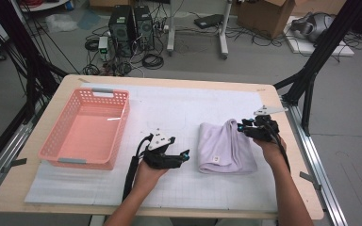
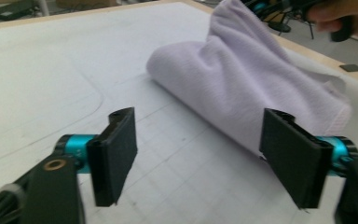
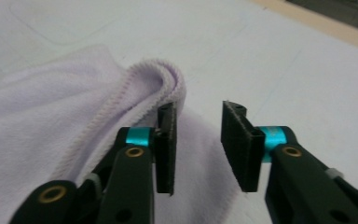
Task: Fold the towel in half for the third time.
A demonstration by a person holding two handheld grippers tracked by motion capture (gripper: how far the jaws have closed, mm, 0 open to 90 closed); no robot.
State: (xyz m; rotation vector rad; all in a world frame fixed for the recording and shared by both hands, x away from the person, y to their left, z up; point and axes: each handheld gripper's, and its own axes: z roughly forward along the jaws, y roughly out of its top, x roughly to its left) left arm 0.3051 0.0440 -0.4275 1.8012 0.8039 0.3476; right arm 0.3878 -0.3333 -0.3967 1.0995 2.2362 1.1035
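A folded lilac towel (image 1: 226, 148) lies on the white mat, right of centre. One corner is lifted into a peak at my right gripper (image 1: 241, 127). In the right gripper view the jaws (image 3: 198, 144) stand apart; the towel's hemmed edge (image 3: 161, 77) drapes over the left pad without being pinched. My left gripper (image 1: 186, 154) hovers low over the mat just left of the towel, pointing at it. Its jaws (image 2: 200, 158) are wide open with only mat between them, and the towel (image 2: 242, 79) lies beyond their tips. The right gripper (image 2: 279, 7) shows at the towel's raised peak.
A pink plastic basket (image 1: 49, 141) with nothing in it stands at the table's left side. The white gridded mat (image 1: 169, 106) covers most of the wooden table (image 1: 283, 188). Beyond the table are computer towers, cables and boxes on the floor.
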